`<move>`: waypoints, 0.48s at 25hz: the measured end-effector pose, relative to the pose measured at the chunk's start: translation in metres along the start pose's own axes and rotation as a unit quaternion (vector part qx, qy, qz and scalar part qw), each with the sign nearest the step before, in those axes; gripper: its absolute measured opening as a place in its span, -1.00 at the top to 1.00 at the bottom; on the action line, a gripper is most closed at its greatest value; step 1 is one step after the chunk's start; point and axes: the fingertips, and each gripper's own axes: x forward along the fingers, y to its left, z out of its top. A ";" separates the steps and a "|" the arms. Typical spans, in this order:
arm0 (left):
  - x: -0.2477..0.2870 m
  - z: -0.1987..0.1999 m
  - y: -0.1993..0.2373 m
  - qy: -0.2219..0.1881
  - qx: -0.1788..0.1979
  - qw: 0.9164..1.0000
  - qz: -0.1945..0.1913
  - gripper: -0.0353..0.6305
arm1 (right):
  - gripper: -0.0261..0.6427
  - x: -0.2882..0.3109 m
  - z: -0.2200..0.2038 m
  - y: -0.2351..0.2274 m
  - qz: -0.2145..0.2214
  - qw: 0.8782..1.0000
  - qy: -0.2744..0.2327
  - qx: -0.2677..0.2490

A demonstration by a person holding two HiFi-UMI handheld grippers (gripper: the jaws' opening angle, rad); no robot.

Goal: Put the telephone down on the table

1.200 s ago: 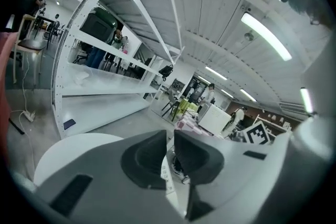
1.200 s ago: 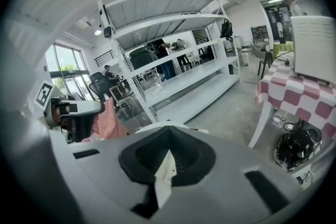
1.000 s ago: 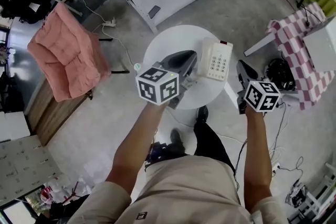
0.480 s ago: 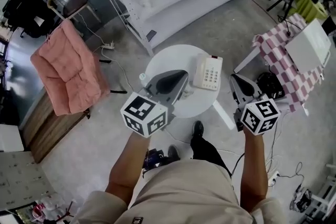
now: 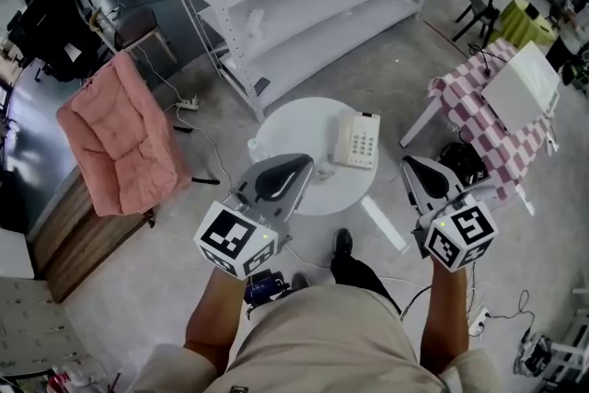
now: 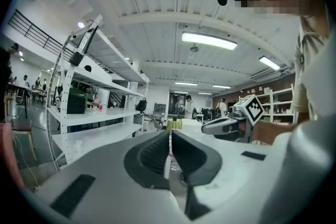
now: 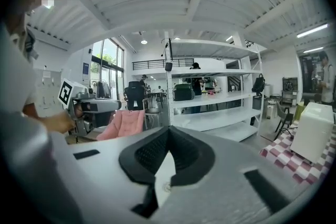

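A cream push-button telephone [image 5: 357,140] lies flat on the right part of a small round white table [image 5: 285,133], far below both grippers. My left gripper [image 5: 299,165] is held high over the table's near edge, jaws shut and empty. My right gripper [image 5: 409,164] hangs to the right of the table, also shut with nothing in it. In the left gripper view the pads of the left gripper [image 6: 170,139] meet, and the right gripper [image 6: 231,126] shows beyond them. In the right gripper view the right gripper [image 7: 167,131] is closed and the left gripper [image 7: 89,107] shows at the left.
A pink armchair [image 5: 120,143] stands left of the table. A tall white shelving rack [image 5: 304,5] stands behind it. A table with a pink checked cloth [image 5: 479,115] and a white box [image 5: 523,78] is at the right. Cables lie on the grey floor.
Both grippers have risen and pulled back toward the person's body, away from the table. The telephone has stayed where it lies on the table.
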 end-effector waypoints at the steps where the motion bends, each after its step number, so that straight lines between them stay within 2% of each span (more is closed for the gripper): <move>1: -0.005 0.002 -0.002 0.001 0.000 1.000 0.001 0.84 | 0.95 -0.005 0.002 0.004 0.000 1.000 -0.002 0.000; 12: -0.044 -0.002 -0.017 -0.006 0.004 1.000 -0.004 0.84 | 0.95 -0.040 -0.001 0.033 -0.011 1.000 -0.002 0.005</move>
